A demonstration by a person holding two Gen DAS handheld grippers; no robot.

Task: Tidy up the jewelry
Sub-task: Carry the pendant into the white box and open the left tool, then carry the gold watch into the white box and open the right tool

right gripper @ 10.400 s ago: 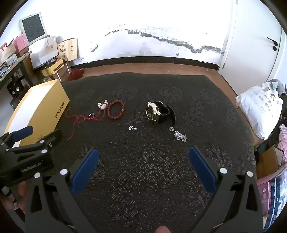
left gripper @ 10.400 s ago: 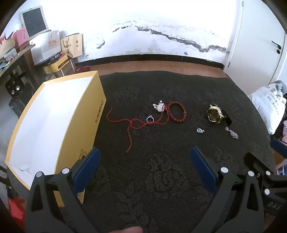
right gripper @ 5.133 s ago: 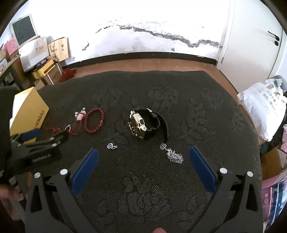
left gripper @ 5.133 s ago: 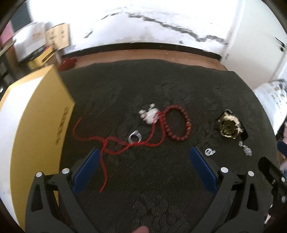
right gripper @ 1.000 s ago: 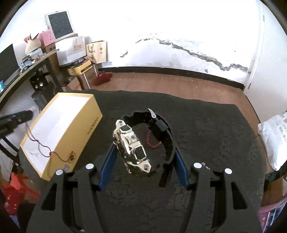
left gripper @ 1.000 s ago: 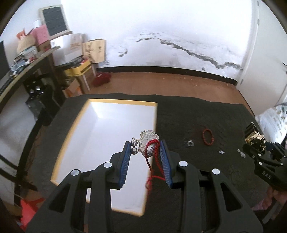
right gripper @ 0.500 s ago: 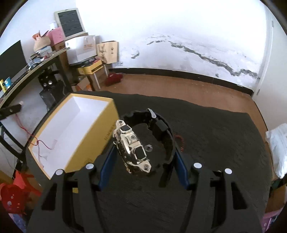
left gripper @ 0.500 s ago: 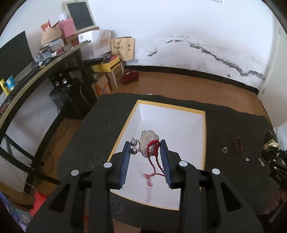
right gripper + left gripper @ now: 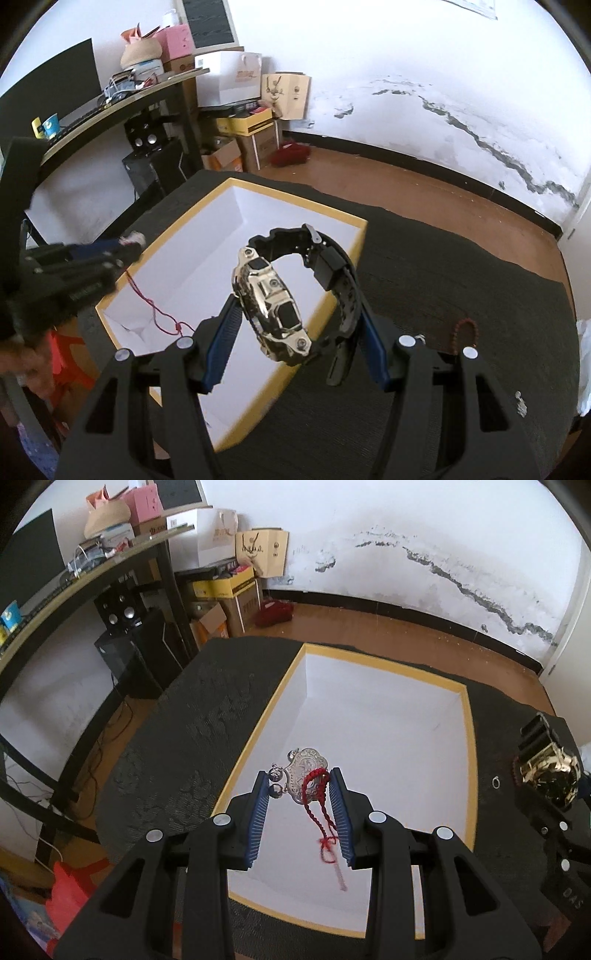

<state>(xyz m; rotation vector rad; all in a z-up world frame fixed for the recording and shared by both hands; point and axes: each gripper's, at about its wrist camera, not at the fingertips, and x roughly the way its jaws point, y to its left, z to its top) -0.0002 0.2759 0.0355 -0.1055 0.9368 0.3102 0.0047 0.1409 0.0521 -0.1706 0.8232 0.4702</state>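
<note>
My left gripper is shut on a silver pendant with a red cord that hangs into the open yellow box with a white inside. My right gripper is shut on a gold watch with a black strap, held above the box's right rim. In the right wrist view the left gripper is at the box's left side, the cord trailing inside. The watch also shows at the right of the left wrist view.
A dark patterned cloth covers the table. On it lie a red bead bracelet, a small ring and a silver piece. A desk with clutter and boxes stand at the left.
Both grippers have moved closer over the box. The cord's end now hangs lower inside the box. The watch is now over the box's right rim.
</note>
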